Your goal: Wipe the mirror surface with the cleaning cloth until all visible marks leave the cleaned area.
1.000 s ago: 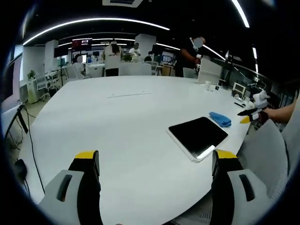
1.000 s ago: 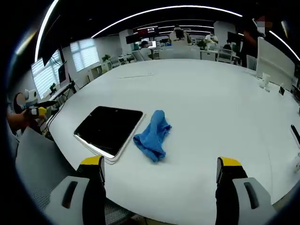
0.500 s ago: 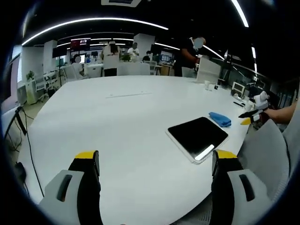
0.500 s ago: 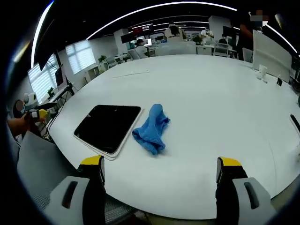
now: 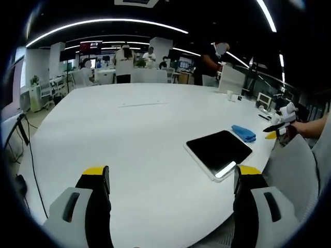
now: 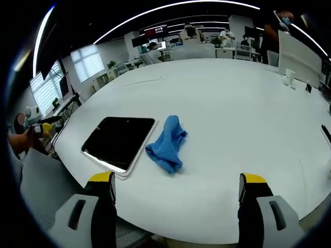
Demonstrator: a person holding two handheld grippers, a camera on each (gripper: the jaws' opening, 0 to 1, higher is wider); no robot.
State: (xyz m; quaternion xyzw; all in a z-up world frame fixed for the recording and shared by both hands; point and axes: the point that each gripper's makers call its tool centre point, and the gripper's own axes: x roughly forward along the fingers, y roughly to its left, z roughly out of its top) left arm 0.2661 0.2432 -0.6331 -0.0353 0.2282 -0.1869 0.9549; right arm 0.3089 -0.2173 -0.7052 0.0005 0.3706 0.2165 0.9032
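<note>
Left gripper view: the left hand-held gripper [image 5: 168, 181] rises from the bottom of the frame with its two yellow-tipped jaws spread wide and nothing between them. Beyond it stretches a large white surface [image 5: 129, 129]. The mirror [image 5: 218, 150], a dark rectangular panel in a pale frame, lies flat on the surface at right of centre, near the surface's edge. The cleaning cloth [image 5: 243, 133], blue and bunched, lies just beyond the mirror toward the right of the frame, close to it but apart from it. At the far right edge a person's arm reaches in, holding the right hand-held gripper [image 5: 277, 127] above the rim of the surface; whether its jaws are parted cannot be told from this view. People stand among desks and screens in the background at the top of the frame.

Right gripper view: the right hand-held gripper [image 6: 176, 183] also rises from the bottom with its jaws spread wide and empty, hovering short of the surface [image 6: 232, 113]. The mirror [image 6: 120, 142] lies at lower left of centre, its nearer corner catching a bright reflection. The cleaning cloth [image 6: 167, 144] lies crumpled just right of the mirror, beside its long edge; whether they touch cannot be told. At the far left edge, a hand holds the left hand-held gripper [image 6: 42, 126] off the surface.
</note>
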